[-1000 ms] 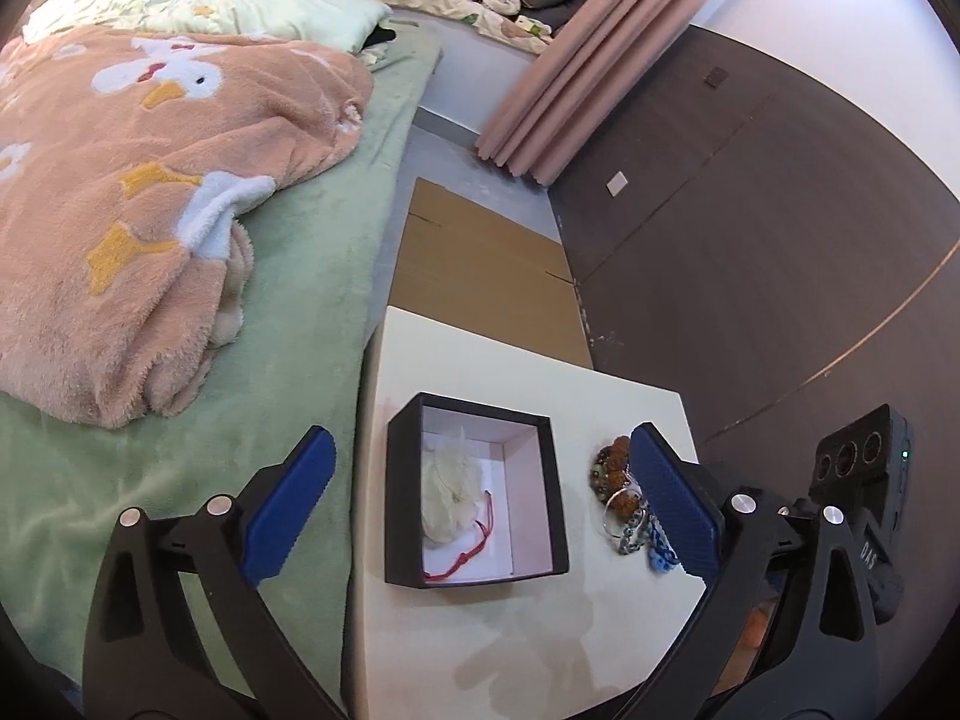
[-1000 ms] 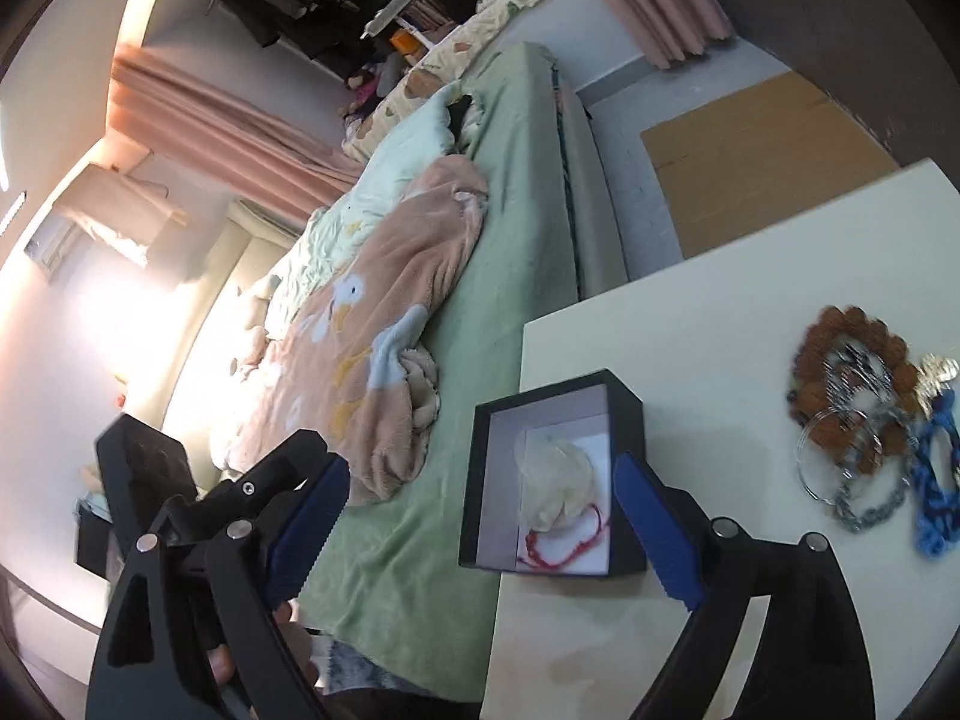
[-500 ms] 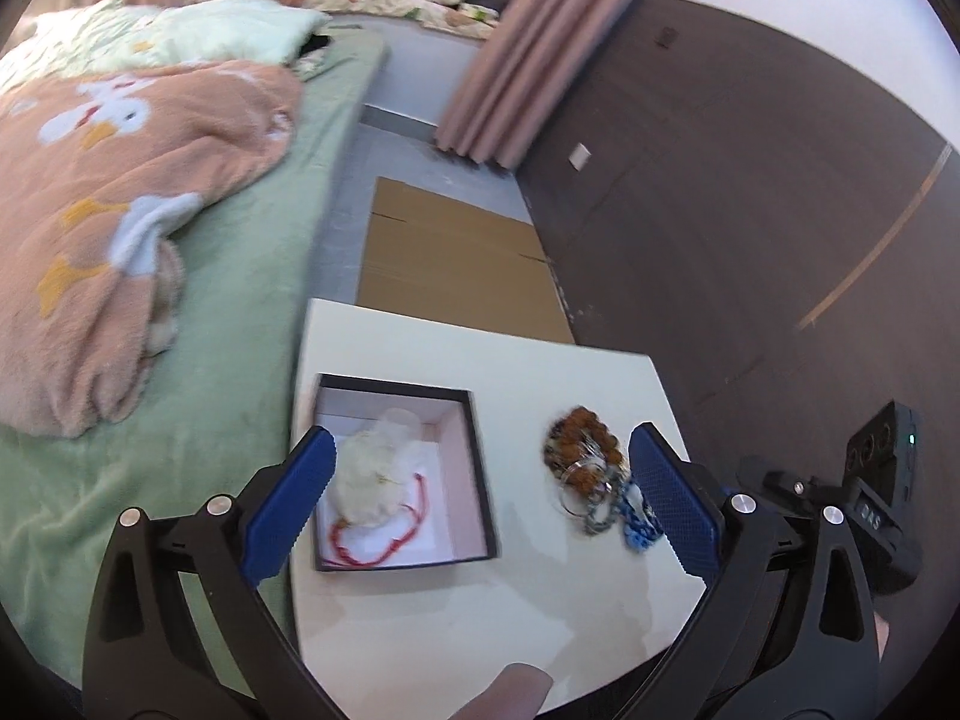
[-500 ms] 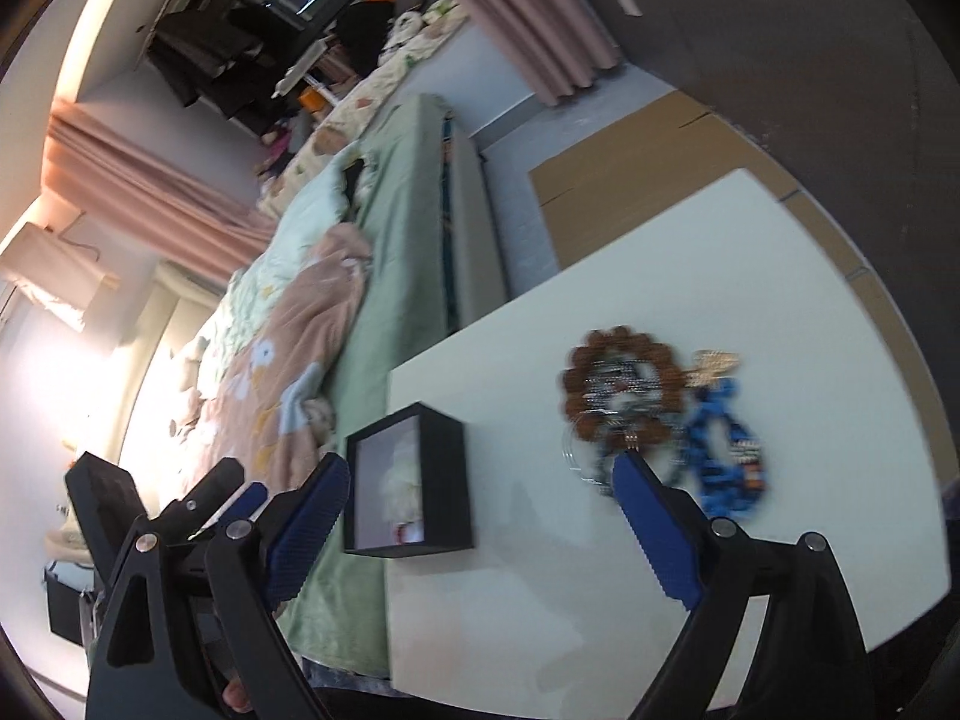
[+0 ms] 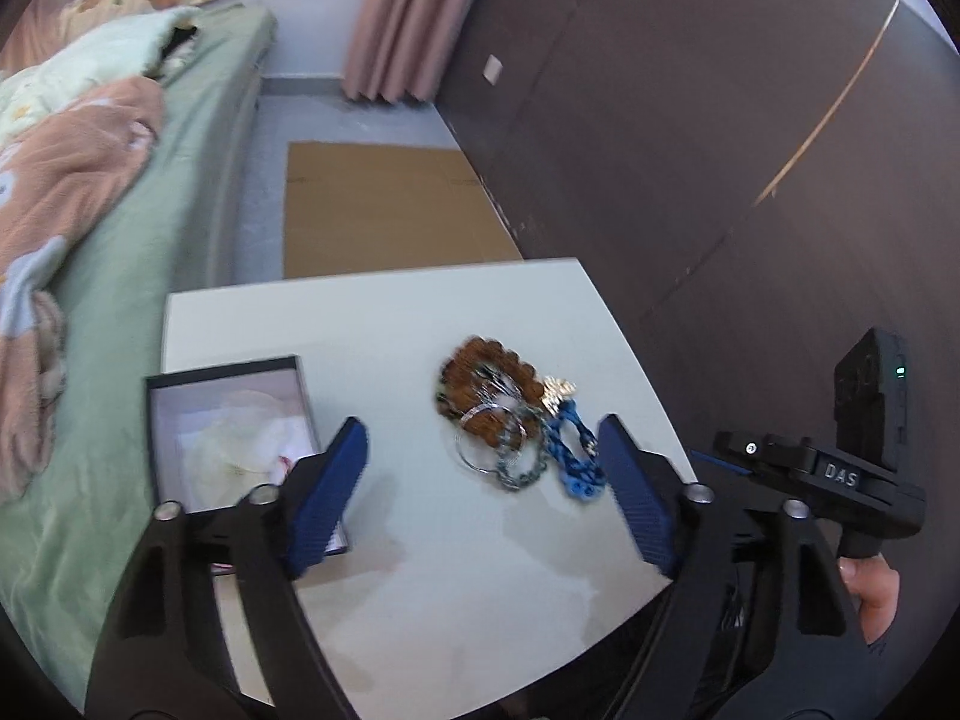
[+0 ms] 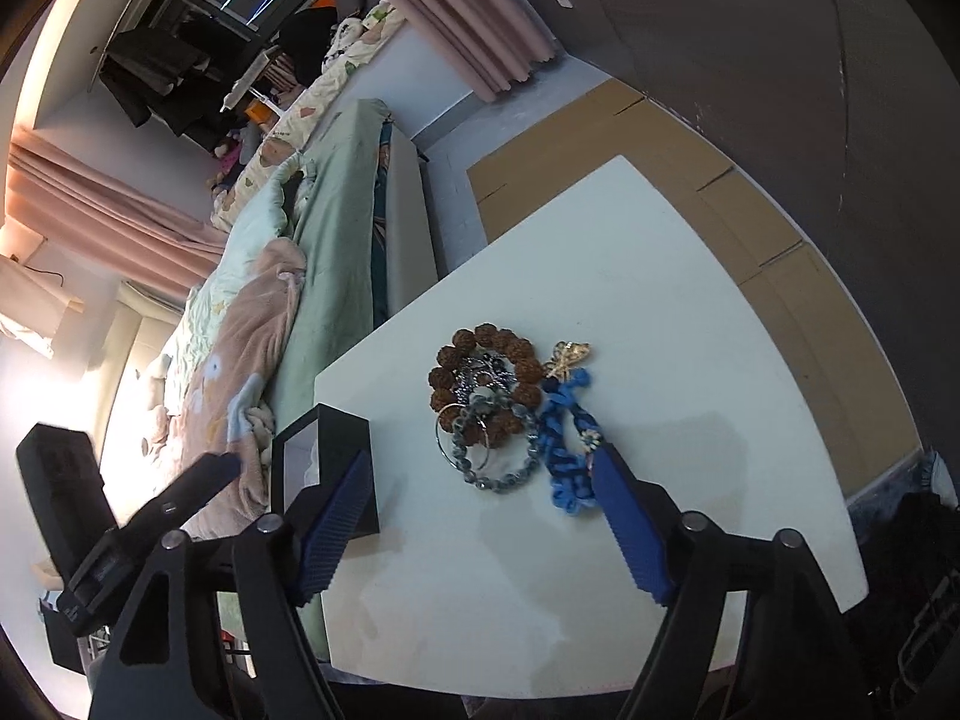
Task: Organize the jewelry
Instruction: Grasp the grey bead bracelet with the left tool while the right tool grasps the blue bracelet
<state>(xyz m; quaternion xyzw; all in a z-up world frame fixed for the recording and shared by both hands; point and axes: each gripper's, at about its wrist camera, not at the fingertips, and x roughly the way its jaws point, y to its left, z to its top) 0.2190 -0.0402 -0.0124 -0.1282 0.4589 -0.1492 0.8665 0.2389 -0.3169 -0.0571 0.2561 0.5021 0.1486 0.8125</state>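
Observation:
A pile of jewelry lies on the white table: a brown bead bracelet, silver rings, a grey bead bracelet, a blue braided bracelet and a gold charm. To its left stands an open black box with a white pouch and a red cord inside. My left gripper hovers over the pile with its jaws closing, the pads touching nothing. My right gripper hangs over the same pile, its jaws closing too, empty. The box sits behind its left finger.
A bed with a green sheet and a peach blanket runs along the table's left side. Flat cardboard lies on the floor beyond the table. A dark wall stands close on the right, with pink curtains farther back.
Both views have swung from the black box toward the jewelry pile, which now lies centred between the fingers. Both pairs of jaws have narrowed.

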